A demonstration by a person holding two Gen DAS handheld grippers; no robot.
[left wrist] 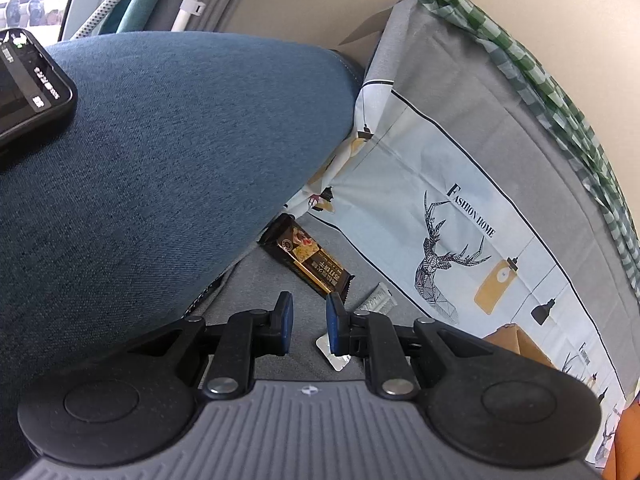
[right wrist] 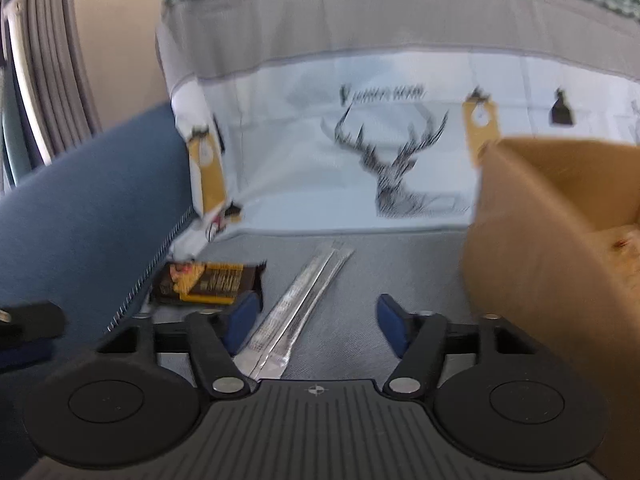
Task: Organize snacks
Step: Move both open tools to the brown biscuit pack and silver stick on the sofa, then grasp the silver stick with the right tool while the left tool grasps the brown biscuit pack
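Note:
A dark brown and gold snack bar [left wrist: 308, 258] lies on the grey seat just beyond my left gripper [left wrist: 310, 320]. That gripper's blue pads stand close together with nothing between them, so it is shut. A silver sachet strip [left wrist: 378, 300] lies to the bar's right, and its near end shows under the right finger. In the blurred right wrist view my right gripper [right wrist: 316, 320] is open wide over the seat. The silver sachet strip [right wrist: 300, 308] runs up between its fingers, nearer the left one and not pressed. The snack bar [right wrist: 208, 284] lies to the left, beyond the left fingertip.
A blue cushioned armrest [left wrist: 160, 160] fills the left side, with a black phone [left wrist: 28, 80] on top. A deer-print cloth [left wrist: 460, 200] covers the backrest behind. An open cardboard box [right wrist: 560, 220] stands on the right, close to my right gripper.

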